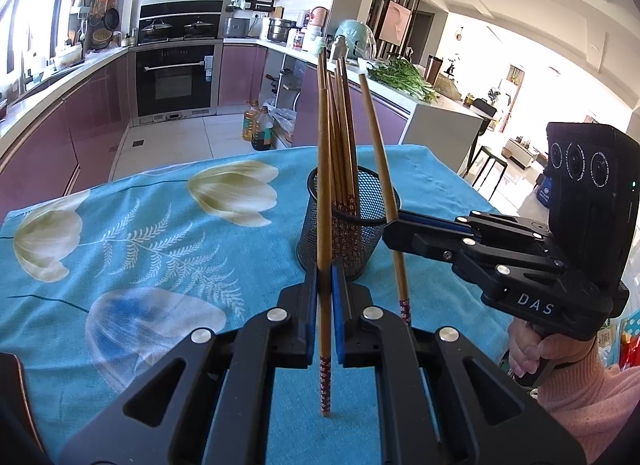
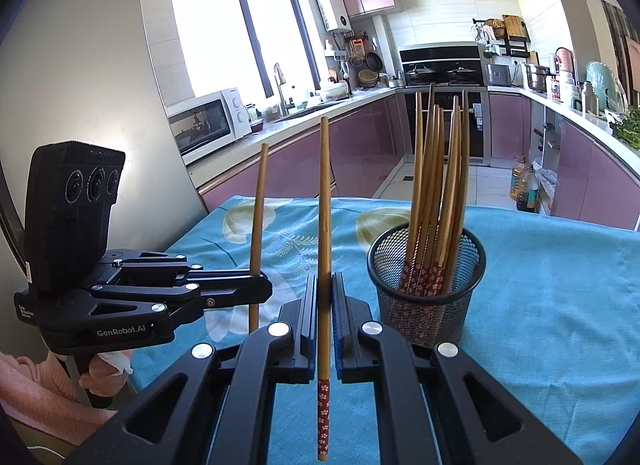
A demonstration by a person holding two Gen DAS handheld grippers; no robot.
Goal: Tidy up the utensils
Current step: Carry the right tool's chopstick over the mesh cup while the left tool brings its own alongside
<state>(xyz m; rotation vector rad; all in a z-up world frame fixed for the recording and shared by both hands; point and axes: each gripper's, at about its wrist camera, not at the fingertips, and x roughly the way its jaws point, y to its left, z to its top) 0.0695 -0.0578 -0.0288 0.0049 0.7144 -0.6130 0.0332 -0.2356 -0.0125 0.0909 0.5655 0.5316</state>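
Left wrist view: left gripper up close, jaws pinching one upright chopstick. At two o'clock the right gripper clamps another chopstick beside the mesh holder, already holding a bunch.

Right wrist view: bundle stowed at one o'clock; two sticks left. Bench beneath the grippers is hidden.

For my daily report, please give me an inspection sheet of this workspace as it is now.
Surface: blue floral tablecloth, bare apart from the holder.
Job's things: mesh holder with upright chopsticks.
Clutter: nothing seen.
Grippers: left gripper shut on one chopstick; right gripper shut on another chopstick; both beside the holder.
Cables: nothing seen.
Surroundings: kitchen counters, oven, microwave, oil bottles on floor.
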